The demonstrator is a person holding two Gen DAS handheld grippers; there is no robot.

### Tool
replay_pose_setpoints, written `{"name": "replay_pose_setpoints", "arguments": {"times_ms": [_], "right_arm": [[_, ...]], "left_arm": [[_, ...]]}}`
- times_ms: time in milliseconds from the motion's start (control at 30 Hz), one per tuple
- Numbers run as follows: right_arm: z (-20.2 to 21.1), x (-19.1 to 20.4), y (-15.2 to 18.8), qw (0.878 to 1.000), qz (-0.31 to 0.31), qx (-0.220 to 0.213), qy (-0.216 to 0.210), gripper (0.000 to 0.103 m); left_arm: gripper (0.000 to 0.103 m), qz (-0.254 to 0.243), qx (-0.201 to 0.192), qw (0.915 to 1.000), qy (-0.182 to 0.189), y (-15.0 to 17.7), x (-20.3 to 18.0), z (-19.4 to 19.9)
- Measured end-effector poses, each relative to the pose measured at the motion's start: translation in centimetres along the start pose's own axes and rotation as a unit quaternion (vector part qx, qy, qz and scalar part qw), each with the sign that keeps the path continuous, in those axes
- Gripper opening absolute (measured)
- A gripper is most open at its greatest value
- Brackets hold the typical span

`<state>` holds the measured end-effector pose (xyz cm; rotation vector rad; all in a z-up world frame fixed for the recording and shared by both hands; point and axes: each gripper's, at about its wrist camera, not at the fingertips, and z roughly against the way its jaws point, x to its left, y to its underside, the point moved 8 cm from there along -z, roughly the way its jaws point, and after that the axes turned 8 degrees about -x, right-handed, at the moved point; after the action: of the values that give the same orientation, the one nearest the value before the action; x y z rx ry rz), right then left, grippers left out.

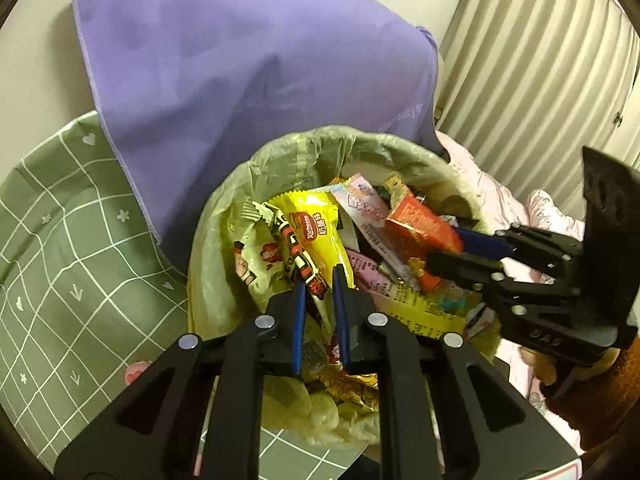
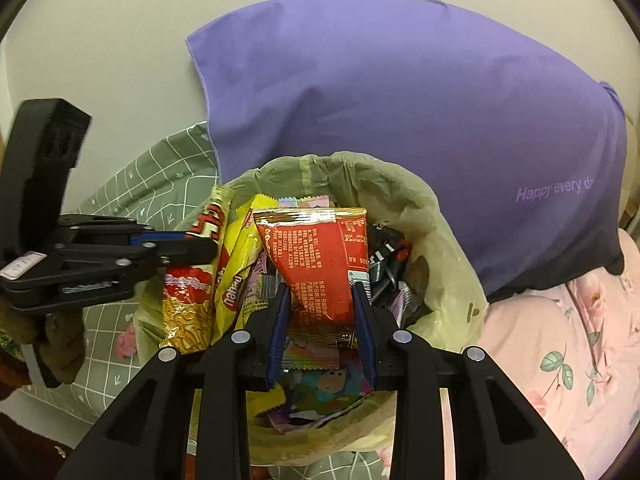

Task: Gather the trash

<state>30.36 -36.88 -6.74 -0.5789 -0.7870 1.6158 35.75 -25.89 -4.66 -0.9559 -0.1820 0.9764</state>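
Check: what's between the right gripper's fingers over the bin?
A red snack wrapper: the right gripper is pinching its lower end over the lined trash bin. Clearest in the right wrist view; the left wrist view shows the same red wrapper.

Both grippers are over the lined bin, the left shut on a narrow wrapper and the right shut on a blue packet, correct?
Not quite: the packet in the right gripper is red, not blue, as the right wrist view shows; only the gripper's pads are blue. The rest stands: both grippers are over the lined bin, and the left gripper is shut on a narrow wrapper.
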Motion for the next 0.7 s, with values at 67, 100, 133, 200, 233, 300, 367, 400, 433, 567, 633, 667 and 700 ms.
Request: {"name": "replay_pose_setpoints", "arguments": {"times_ms": [67,100,133,200,233,300,367,400,433,567,633,667,700], "right_arm": [[0.0,0.3,0.1,1.000,0.004,0.000,0.015,0.035],[0.1,0.4,0.2,1.000,0.007,-0.001,0.019,0.040],[0.1,0.6,0.2,1.000,0.009,-0.002,0.023,0.040],[0.3,0.6,0.4,0.999,0.012,-0.001,0.039,0.041],[0.5,0.6,0.5,0.999,0.010,-0.004,0.047,0.041],[1.1,0.6,0.5,0.998,0.003,-0.012,0.054,0.041],[1.7,0.6,0.5,0.998,-0.011,-0.021,0.058,0.041],[2.3,0.6,0.4,0.998,-0.022,-0.029,0.056,0.041],[2.8,0.8,0.4,0.998,-0.028,-0.035,0.051,0.041],[5.5,2.6,0.4,0.998,-0.024,-0.049,0.041,0.041],[6.8,3.7,0.6,0.998,-0.025,-0.055,0.031,0.041],[7.6,4.3,0.8,0.998,-0.025,-0.059,0.026,0.041],[8.5,5.2,1.0,0.998,-0.024,-0.064,0.017,0.041]], "left_arm": [[0.022,0.002,-0.008,1.0000,0.003,0.0,0.1,1.1],[0.024,0.001,-0.013,0.9999,0.004,0.1,0.2,1.6],[0.028,0.000,-0.022,0.9998,0.005,0.1,0.2,2.3],[0.034,0.009,-0.035,0.9993,0.005,0.1,0.5,3.2],[0.036,0.018,-0.041,0.9990,0.005,0.2,0.7,3.8],[0.037,0.023,-0.052,0.9984,-0.002,0.3,0.9,4.9],[0.042,0.020,-0.068,0.9974,-0.017,0.5,1.0,6.3],[0.043,0.019,-0.075,0.9967,-0.025,0.7,1.2,7.3],[0.044,0.019,-0.079,0.9962,-0.031,1.0,1.2,8.0],[0.056,0.024,-0.095,0.9924,-0.075,2.2,1.7,11.8],[0.060,0.042,-0.109,0.9883,-0.097,3.2,2.3,14.2],[0.063,0.051,-0.118,0.9860,-0.107,3.9,2.5,15.7],[0.064,0.057,-0.125,0.9835,-0.118,4.9,2.8,17.3]]}}
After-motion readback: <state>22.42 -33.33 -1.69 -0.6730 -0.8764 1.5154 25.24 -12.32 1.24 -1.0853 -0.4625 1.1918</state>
